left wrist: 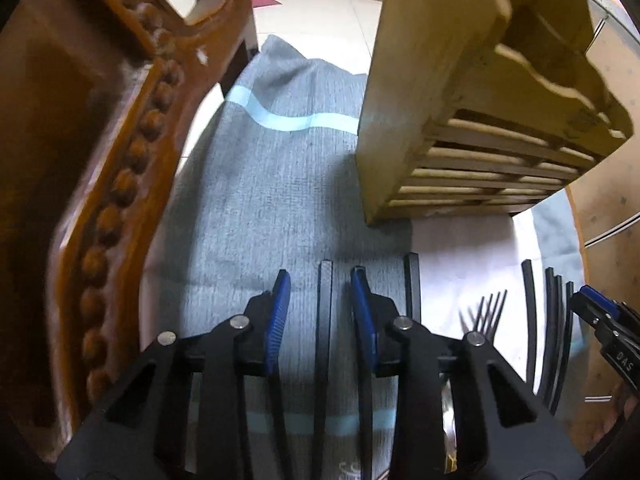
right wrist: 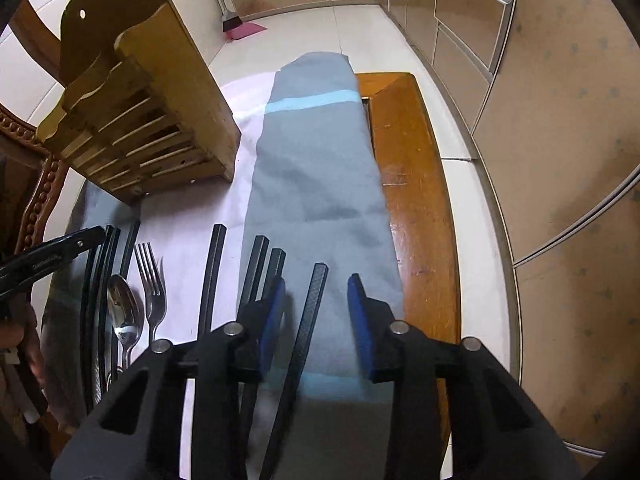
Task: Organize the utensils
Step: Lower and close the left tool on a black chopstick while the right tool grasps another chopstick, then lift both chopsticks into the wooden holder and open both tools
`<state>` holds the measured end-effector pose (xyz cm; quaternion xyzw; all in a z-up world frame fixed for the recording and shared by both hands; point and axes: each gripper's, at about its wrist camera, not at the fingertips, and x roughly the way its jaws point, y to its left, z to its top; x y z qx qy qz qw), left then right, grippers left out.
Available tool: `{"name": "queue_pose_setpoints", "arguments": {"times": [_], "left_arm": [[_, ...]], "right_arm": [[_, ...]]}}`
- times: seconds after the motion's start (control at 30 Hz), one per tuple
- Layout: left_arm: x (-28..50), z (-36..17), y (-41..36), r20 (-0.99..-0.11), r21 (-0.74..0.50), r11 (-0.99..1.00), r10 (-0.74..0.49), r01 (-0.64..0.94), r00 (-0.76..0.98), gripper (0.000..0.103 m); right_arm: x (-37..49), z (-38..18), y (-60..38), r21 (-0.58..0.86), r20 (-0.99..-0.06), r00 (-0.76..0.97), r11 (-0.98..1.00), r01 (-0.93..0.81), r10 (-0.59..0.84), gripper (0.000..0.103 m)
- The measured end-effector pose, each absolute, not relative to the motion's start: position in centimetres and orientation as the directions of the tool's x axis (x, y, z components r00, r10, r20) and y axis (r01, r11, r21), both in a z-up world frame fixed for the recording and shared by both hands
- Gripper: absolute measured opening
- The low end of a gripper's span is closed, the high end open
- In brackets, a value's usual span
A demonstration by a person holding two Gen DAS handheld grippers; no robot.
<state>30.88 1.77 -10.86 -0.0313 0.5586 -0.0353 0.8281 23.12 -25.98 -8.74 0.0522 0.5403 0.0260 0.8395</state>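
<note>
While lying in a row on the cloth-covered desk [right wrist: 416, 200], awaiting sorting: black chopsticks, one fork, one spoon.

Nearest, left wrist view: left tool [left wrist: 322, 280], blue pads spread, straddling one black chopstick [left wrist: 325, 320] without touching it; pinching nothing. A second chopstick [left wrist: 413, 284] lying just beside the right pad, outside the gap.

Nearest, right wrist view: right tool [right wrist: 316, 284], pads likewise spread, hovering over a textured chopstick [right wrist: 310, 320] running between them at a slight tilt; not pinching it. Two more sticks [right wrist: 262, 268] lying just beside the left pad, another stick [right wrist: 212, 272] further left.

Middle ground: fork [right wrist: 151, 280] lying tines-forward on the white cloth [right wrist: 188, 216], spoon [right wrist: 122, 312] just beside it, bowl up. Thin black sticks [right wrist: 98, 280] curving along the far left, near the left tool's tip. Grey cloth with pale blue stripe [right wrist: 320, 152] stretching away under the right tool.

Further off: wooden slatted utensil holder [right wrist: 160, 120] standing on the desk, behind the row and well apart from both tools; slots looking unfilled from here. Carved wooden chair back [left wrist: 100, 160] flanking the desk on the left. Floor tiles and cabinet doors [right wrist: 560, 120] beyond.

Step in hand, by judgement: lining up on a chopstick with each tool, grasp not yet made. Task seeming early, every utensil still lying on the cloth.

Next move, by judgement: lowering until pads flank the stick, pressing together squarely on the thin shaft, lifting without dragging the neighbours, then carrying toward the holder. Risk: slim stick rolling or slipping out.
</note>
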Motion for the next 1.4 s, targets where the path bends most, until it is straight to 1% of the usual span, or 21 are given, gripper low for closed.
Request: {"name": "queue_pose_setpoints", "arguments": {"times": [0.07,0.23,0.27,0.33,0.37,0.57,0.6,0.63,0.67,0.73,0.77,0.8,0.83,0.97,1.07,1.3,1.4], "left_arm": [[31.2,-11.0,1.5,-0.921,-0.086,0.996,-0.09,0.027,0.378,0.029],[31.7,-10.8,1.5,-0.921,-0.084,0.996,-0.085,0.018,0.379,0.029],[31.9,-11.2,1.6,-0.921,-0.078,0.997,-0.078,0.017,0.382,0.029],[32.0,-11.6,1.7,-0.929,-0.056,0.998,-0.058,0.017,0.367,0.024],[31.9,-11.7,1.5,-0.924,-0.042,0.999,-0.049,0.028,0.38,0.024],[32.4,-12.2,1.9,-0.919,-0.047,0.998,-0.055,0.03,0.389,0.024],[32.4,-12.2,1.8,-0.917,-0.043,0.999,-0.053,0.033,0.396,0.021],[32.3,-12.2,1.9,-0.913,-0.045,0.998,-0.055,0.034,0.405,0.012],[32.4,-12.7,2.2,-0.909,-0.05,0.998,-0.059,0.032,0.413,0.007],[32.6,-12.8,2.0,-0.905,-0.06,0.998,-0.069,0.034,0.419,0.006],[32.4,-12.5,1.9,-0.905,-0.075,0.996,-0.084,0.037,0.418,0.006],[32.3,-12.3,2.3,-0.901,-0.117,0.993,-0.119,0.031,0.418,0.006],[32.2,-12.0,2.5,-0.896,-0.124,0.992,-0.124,0.028,0.426,0.006],[30.6,-8.9,2.8,-0.87,-0.131,0.99,-0.141,0.053,0.473,0.006],[27.9,-5.0,2.6,-0.836,-0.132,0.987,-0.162,0.094,0.525,0.006],[19.3,3.2,1.7,-0.722,-0.139,0.979,-0.204,0.149,0.661,0.006],[15.7,6.5,1.1,-0.668,-0.123,0.976,-0.215,0.179,0.712,0.006]], "right_arm": [[23.2,-8.9,-25.9,0.11,-0.907,0.409,0.994,0.01,0.096,0.024],[23.3,-9.0,-25.4,0.117,-0.911,0.398,0.993,-0.004,0.109,0.017],[23.4,-9.1,-25.4,0.116,-0.912,0.396,0.993,-0.004,0.108,0.016],[23.5,-9.2,-25.1,0.106,-0.914,0.393,0.994,-0.007,0.1,0.016],[23.6,-9.3,-24.9,0.099,-0.915,0.391,0.995,-0.011,0.096,0.016],[24.2,-9.5,-24.2,0.059,-0.917,0.394,0.998,-0.018,0.061,0.015],[24.3,-9.5,-24.1,0.05,-0.916,0.397,0.999,-0.02,0.054,0.015],[24.2,-9.5,-24.1,0.046,-0.915,0.4,0.999,-0.018,0.05,0.012],[24.2,-9.5,-24.1,0.048,-0.913,0.404,0.999,-0.016,0.05,0.011],[24.1,-9.4,-24.3,0.079,-0.907,0.414,0.997,-0.009,0.076,0.009],[24.0,-9.2,-24.4,0.085,-0.904,0.421,0.996,-0.01,0.081,0.009],[23.9,-8.6,-24.4,0.091,-0.897,0.434,0.996,-0.013,0.088,0.008],[23.7,-7.9,-24.5,0.096,-0.89,0.446,0.995,-0.018,0.094,0.008],[22.1,-4.6,-24.6,0.125,-0.853,0.505,0.991,-0.047,0.132,0.007],[20.1,-1.8,-24.6,0.152,-0.813,0.557,0.985,-0.082,0.172,0.007],[14.3,4.2,-23.9,0.174,-0.72,0.656,0.974,-0.145,0.226,0.007],[11.5,7.0,-23.9,0.178,-0.676,0.696,0.97,-0.163,0.241,0.007]]}}
